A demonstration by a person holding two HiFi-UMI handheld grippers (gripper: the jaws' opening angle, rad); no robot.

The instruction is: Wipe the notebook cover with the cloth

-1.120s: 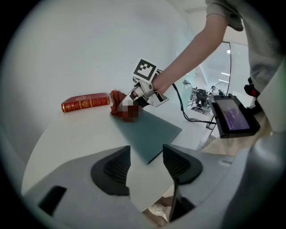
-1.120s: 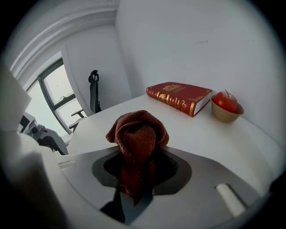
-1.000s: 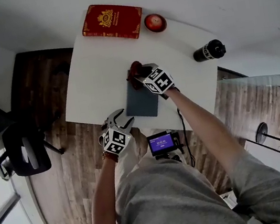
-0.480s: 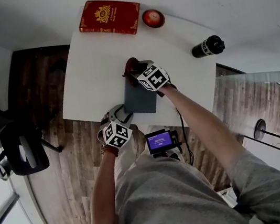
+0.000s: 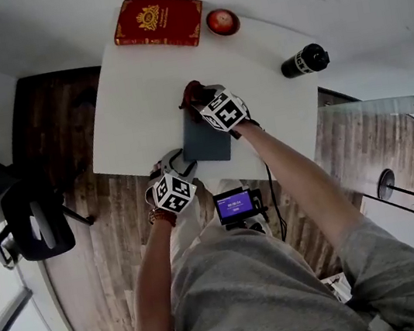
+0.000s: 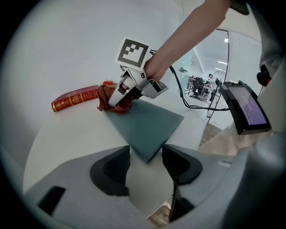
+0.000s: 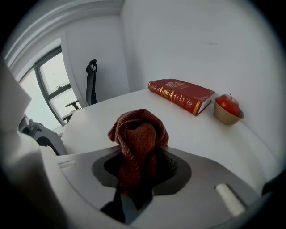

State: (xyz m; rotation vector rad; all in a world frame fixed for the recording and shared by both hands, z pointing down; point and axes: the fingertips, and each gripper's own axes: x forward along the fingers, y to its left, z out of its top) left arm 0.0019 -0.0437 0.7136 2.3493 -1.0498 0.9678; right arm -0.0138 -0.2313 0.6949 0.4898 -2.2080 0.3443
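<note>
A dark grey-blue notebook (image 5: 205, 141) lies flat near the front edge of the white table (image 5: 140, 93). My right gripper (image 5: 201, 103) is shut on a bunched reddish-brown cloth (image 5: 192, 92) and holds it down at the notebook's far left corner. In the right gripper view the cloth (image 7: 137, 138) fills the gap between the jaws of the right gripper (image 7: 138, 166). My left gripper (image 6: 145, 167) stands open at the table's front edge. The near corner of the notebook (image 6: 145, 125) points into the gap between its jaws. The head view shows the left gripper (image 5: 178, 163) there too.
A red book (image 5: 158, 22) and a small bowl with a red apple (image 5: 222, 21) sit at the table's far edge. A black bottle (image 5: 304, 60) lies at the right. A small lit screen (image 5: 235, 205) is in front of the table, a black chair (image 5: 32, 221) to the left.
My left gripper has come forward to the notebook's near corner. My right gripper with the cloth has shifted slightly toward the notebook's far left corner.
</note>
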